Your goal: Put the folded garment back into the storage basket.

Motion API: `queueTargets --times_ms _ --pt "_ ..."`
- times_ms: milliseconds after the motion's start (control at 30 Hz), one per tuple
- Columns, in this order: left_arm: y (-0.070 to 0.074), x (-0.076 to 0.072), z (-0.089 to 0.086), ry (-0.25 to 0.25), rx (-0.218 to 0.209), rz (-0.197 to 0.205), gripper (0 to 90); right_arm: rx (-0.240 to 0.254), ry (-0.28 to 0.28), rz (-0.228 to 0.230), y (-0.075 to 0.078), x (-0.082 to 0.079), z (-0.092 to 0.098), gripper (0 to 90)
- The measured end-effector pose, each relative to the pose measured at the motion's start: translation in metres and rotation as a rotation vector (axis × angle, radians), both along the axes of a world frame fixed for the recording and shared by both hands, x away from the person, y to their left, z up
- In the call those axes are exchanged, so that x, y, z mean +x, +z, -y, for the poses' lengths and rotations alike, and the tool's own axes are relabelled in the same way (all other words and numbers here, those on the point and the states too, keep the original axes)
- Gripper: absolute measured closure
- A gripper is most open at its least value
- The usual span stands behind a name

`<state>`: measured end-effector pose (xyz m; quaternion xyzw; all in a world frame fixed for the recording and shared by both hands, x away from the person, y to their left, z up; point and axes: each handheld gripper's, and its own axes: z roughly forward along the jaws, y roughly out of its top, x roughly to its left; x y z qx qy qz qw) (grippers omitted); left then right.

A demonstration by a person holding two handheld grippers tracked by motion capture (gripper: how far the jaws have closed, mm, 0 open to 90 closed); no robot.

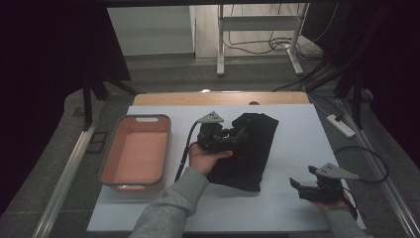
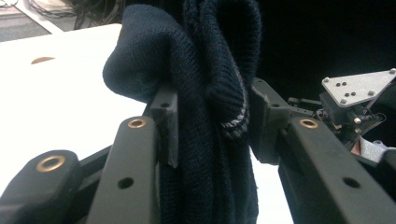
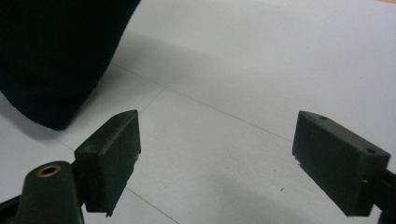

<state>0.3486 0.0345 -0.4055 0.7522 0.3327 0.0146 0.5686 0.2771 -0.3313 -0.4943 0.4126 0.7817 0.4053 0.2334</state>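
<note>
High view. We list a dark knitted garment [image 1: 246, 151] lying folded near the middle of the desk [image 1: 297, 148], slightly toward its far edge; the left hand-held gripper [image 1: 241, 133] bites its far upper corner, which we judge is a hold for lifting or folding the cloth over. A pink bin [image 1: 136, 151] stands at the desk's left edge, a likely place for the garment to go. The right hand-held gripper [image 1: 295, 184] rests near the front right corner, well apart from the cloth.

Left gripper view. We see the jaws pinching a bunched fold of the garment [image 2: 210, 93], the ribbed hem caught between the pads, cloth raised off the desk.

Right gripper view. We note the right hand-held gripper [image 3: 217, 156] spread wide over bare desk, nothing between the jaws; the garment's corner [image 3: 51, 60] lies near, seemingly awaiting a second grip.
</note>
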Motion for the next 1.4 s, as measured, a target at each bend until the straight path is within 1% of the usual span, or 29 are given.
queueTargets --times_ms 367,567,1100,1400 --pt "0.006 -0.004 -0.009 0.017 -0.007 0.019 60.4 -0.005 0.0 -0.002 0.0 0.0 -0.001 16.2" --pt "0.011 -0.006 -0.015 0.028 -0.024 0.025 60.4 -0.007 -0.001 -0.002 0.0 0.0 0.0 16.3" --pt "0.021 -0.01 -0.034 0.068 -0.026 0.045 60.7 -0.008 0.002 -0.004 0.0 0.0 -0.001 16.3" --pt "0.025 -0.013 -0.04 0.084 -0.027 0.054 60.9 -0.01 0.004 -0.006 -0.001 0.001 -0.001 16.3"
